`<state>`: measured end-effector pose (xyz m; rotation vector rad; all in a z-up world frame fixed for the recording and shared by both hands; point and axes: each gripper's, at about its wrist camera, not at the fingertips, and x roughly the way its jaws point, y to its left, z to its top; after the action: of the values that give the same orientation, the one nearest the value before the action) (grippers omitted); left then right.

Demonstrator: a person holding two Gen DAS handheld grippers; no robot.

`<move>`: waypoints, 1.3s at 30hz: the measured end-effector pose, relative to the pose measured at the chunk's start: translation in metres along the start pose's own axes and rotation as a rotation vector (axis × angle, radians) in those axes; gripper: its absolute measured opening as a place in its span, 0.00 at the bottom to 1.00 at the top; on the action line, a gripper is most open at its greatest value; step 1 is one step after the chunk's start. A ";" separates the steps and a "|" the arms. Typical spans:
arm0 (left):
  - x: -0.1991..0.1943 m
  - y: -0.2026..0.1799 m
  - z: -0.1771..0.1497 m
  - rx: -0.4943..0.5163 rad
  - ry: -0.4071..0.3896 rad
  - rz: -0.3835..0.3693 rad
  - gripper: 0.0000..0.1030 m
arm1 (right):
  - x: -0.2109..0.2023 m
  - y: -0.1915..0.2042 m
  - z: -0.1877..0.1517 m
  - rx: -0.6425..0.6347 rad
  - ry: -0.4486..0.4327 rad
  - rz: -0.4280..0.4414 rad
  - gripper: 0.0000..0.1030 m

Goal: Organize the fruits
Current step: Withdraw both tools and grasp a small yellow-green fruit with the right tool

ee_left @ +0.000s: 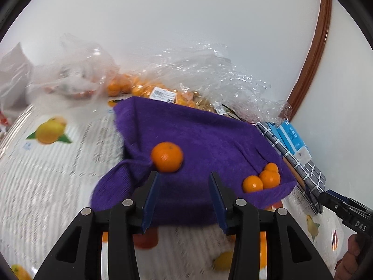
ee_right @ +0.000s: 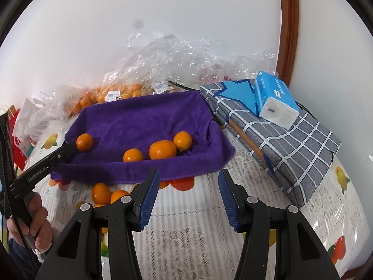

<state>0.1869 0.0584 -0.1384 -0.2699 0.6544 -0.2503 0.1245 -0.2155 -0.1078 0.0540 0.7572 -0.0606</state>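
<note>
A purple towel [ee_left: 205, 140] lines a tray and holds several tangerines. In the left wrist view one tangerine [ee_left: 167, 156] lies just past my open left gripper [ee_left: 184, 177], free of the fingers; a cluster of three [ee_left: 262, 179] sits at the towel's right end. In the right wrist view the towel [ee_right: 144, 121] holds that lone tangerine [ee_right: 84, 142] at the left, by the left gripper's tip [ee_right: 67, 149], and three more [ee_right: 162, 149] in the middle. My right gripper [ee_right: 188, 175] is open and empty before the towel's front edge. Two loose tangerines [ee_right: 101, 193] lie on the table in front of the towel.
Clear plastic bags with more tangerines [ee_right: 112, 95] lie behind the towel against the white wall. A grey checked folded cloth [ee_right: 291, 144] with a blue tissue pack [ee_right: 275, 98] on it lies to the right. The tablecloth [ee_right: 198, 221] has a fruit print. A wooden frame [ee_right: 289, 23] stands at the right.
</note>
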 end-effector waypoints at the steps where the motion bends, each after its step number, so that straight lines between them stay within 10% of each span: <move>1: -0.003 0.002 -0.002 -0.003 -0.001 0.005 0.40 | 0.001 0.003 -0.002 -0.004 0.004 0.007 0.50; 27: -0.021 0.018 -0.020 -0.022 0.014 0.043 0.42 | 0.084 0.026 -0.007 0.074 0.176 0.269 0.27; 39: -0.020 0.018 -0.019 -0.022 0.018 0.039 0.42 | 0.068 0.005 -0.009 0.080 0.125 0.203 0.24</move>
<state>0.1619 0.0787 -0.1478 -0.2762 0.6799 -0.2085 0.1678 -0.2120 -0.1615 0.2118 0.8707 0.1069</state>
